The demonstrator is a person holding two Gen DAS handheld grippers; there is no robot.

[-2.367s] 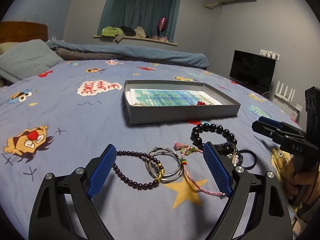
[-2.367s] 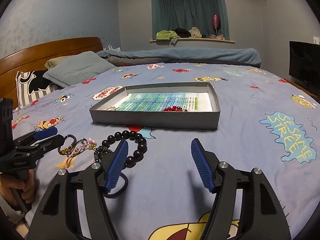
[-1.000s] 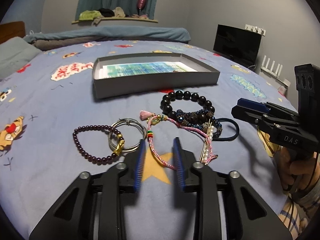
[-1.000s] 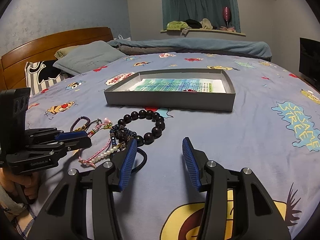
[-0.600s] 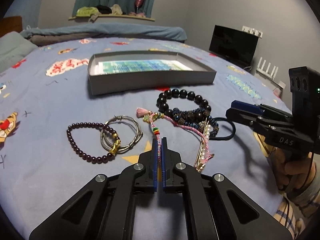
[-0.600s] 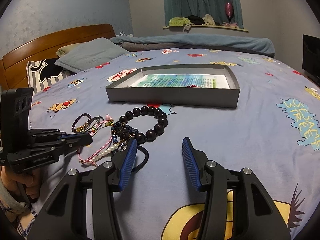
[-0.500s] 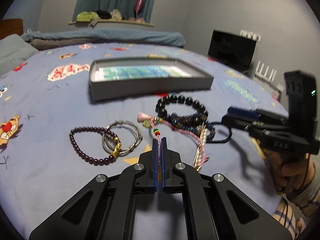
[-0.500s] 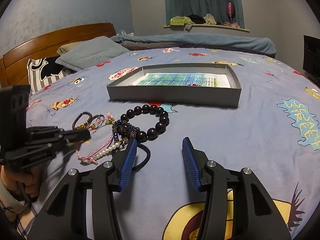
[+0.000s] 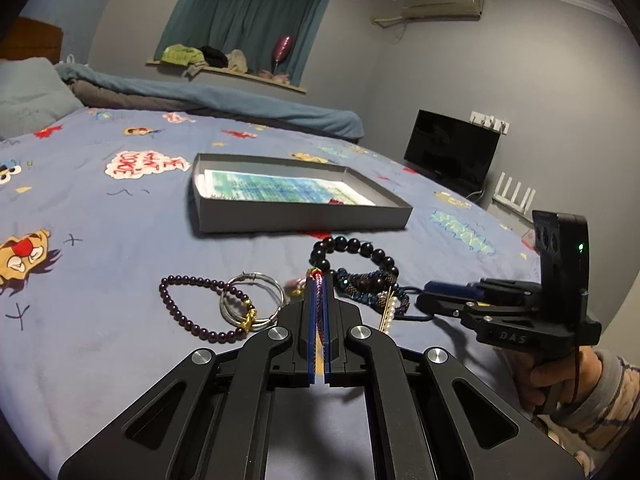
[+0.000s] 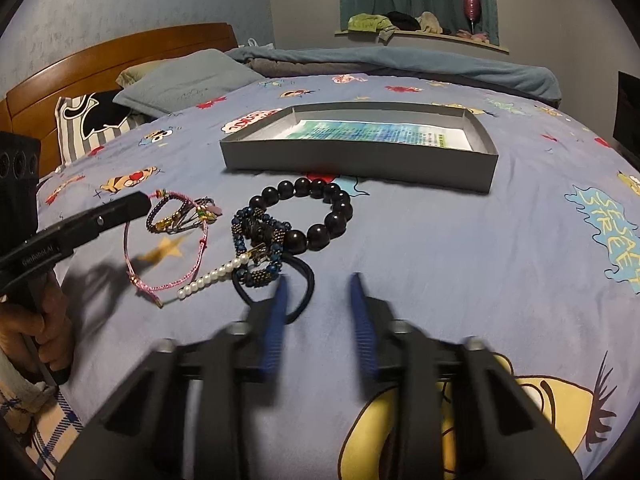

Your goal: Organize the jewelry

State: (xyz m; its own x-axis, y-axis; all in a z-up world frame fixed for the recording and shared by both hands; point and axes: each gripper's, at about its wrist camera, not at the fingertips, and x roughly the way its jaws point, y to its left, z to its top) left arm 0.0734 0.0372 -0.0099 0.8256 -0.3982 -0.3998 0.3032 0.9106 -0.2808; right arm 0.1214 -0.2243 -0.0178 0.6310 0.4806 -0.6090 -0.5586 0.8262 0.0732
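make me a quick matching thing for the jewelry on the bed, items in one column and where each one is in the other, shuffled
1. pink cord bracelet
2. black hair tie
3. big black bead bracelet
4. paper sheet

A. inside the grey box
B. nearest the box, on the bedsheet
C. pinched in the left claw
D. just ahead of the right claw

Pairs: 1-C, 2-D, 3-B, 4-A
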